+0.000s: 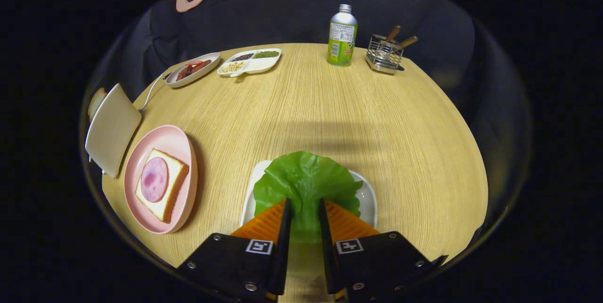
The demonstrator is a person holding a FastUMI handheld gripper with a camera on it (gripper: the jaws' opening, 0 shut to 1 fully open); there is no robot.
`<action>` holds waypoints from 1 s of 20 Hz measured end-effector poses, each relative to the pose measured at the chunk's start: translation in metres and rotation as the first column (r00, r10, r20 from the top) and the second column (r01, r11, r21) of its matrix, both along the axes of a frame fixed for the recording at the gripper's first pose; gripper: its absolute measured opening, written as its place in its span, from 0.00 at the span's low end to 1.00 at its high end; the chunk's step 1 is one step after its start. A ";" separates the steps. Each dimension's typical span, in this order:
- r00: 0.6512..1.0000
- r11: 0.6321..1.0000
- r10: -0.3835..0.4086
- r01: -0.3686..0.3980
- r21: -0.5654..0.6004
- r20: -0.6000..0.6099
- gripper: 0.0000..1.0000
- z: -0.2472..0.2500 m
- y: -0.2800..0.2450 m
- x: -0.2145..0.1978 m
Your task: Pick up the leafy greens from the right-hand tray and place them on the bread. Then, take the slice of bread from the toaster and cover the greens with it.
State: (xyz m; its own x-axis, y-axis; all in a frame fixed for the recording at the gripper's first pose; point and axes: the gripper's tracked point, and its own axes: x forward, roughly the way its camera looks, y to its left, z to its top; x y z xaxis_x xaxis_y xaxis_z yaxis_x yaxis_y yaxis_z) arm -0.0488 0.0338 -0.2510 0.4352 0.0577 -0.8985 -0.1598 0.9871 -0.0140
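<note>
In the gripper view, the hand-held gripper (304,208) is reaching over a white tray (367,197) on the near part of the round light-wood desk (330,114), with its two fingers (285,227) drawn close together on either side of the stem end of a broad green lettuce leaf (304,180); the leaf is sitting between them, and they appear to be pressing on it. The rest of the leaf is spreading out over the tray just beyond the fingers. To the left, a pink oval plate (176,140) is carrying a square slice of bread (169,190) topped with a round pink slice of ham (154,179). Beside that plate, a cream-coloured toaster (112,128) is holding another slice of bread (95,102). At the far side of the desk, a plate of sausages (194,68), a divided white dish of beans (249,61), a green bottle (342,35) and a wire utensil holder (385,53) are standing.
</note>
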 end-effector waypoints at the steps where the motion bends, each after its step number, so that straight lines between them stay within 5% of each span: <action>1: 1.000 1.000 0.004 -0.004 0.007 0.008 0.28 0.000 0.001 0.000; 6: 0.999 0.993 -0.047 0.045 0.111 0.016 0.04 0.007 0.002 0.003; 20: 0.973 0.935 0.087 -0.153 0.320 0.212 0.03 0.105 0.087 0.001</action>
State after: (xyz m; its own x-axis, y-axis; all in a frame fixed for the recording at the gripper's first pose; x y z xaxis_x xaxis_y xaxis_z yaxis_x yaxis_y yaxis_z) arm -0.0474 0.1209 -0.1458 0.5680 0.4009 -0.7188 -0.3043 0.9137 0.2692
